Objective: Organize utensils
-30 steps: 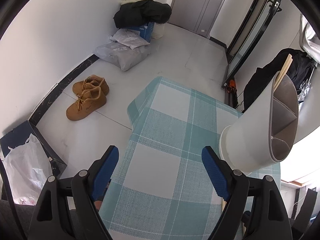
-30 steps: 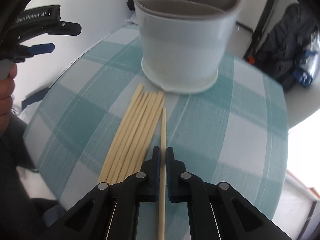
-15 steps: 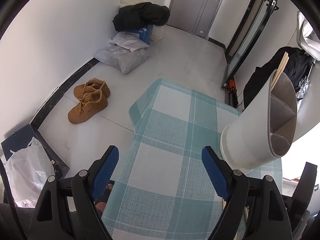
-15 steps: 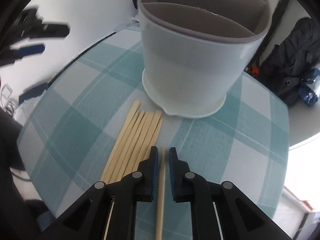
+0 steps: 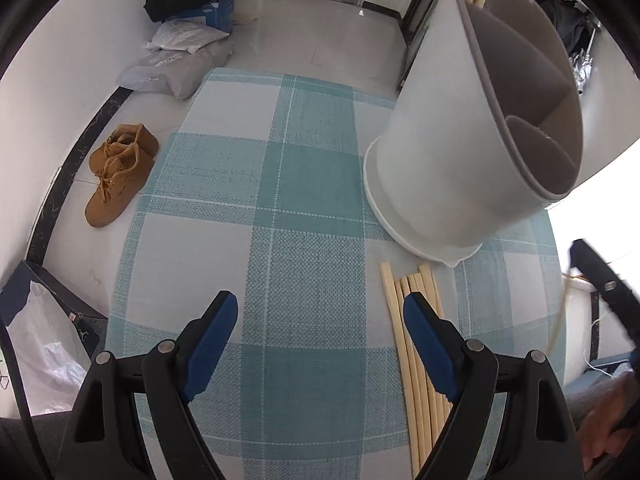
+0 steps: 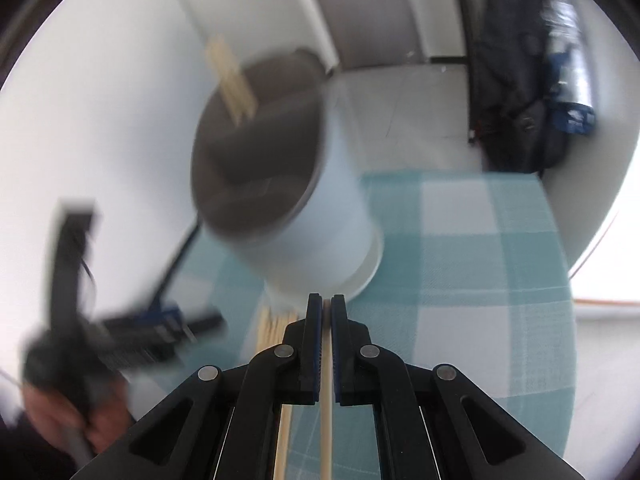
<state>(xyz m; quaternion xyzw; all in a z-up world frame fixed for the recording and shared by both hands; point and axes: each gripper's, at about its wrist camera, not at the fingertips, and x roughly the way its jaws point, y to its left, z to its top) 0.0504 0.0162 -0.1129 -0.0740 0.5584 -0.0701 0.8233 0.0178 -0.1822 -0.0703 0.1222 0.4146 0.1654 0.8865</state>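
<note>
Right wrist view, badly smeared: the right claw (image 6: 327, 308) is pinched narrow on a single chopstick (image 6: 326, 392), whose shaft runs back between the pads toward the camera. A second ago that stick lay flat on the counter (image 6: 480, 240) beside the others; now it sits clear of the loose chopsticks (image 6: 276, 324) that lie just in front of the utensil holder (image 6: 320, 232), and the holder's open grey compartments face the lens from above where before its side wall filled the view. A few sticks (image 6: 230, 76) already stand in its far compartment.

From the left wrist view, the left claw (image 5: 316, 320) stands wide with nothing between its pads, hovering above the checked cloth just left of the same bundle (image 5: 416, 344), with the holder (image 5: 460, 152) beyond. Half a second back the bundle was out of this view, so this claw has swung in toward it.

My reading: one stick is lifted and bound for the holder, probably the compartment that already has sticks, while the other claw lines up on the next. Several sticks are yet to go.
</note>
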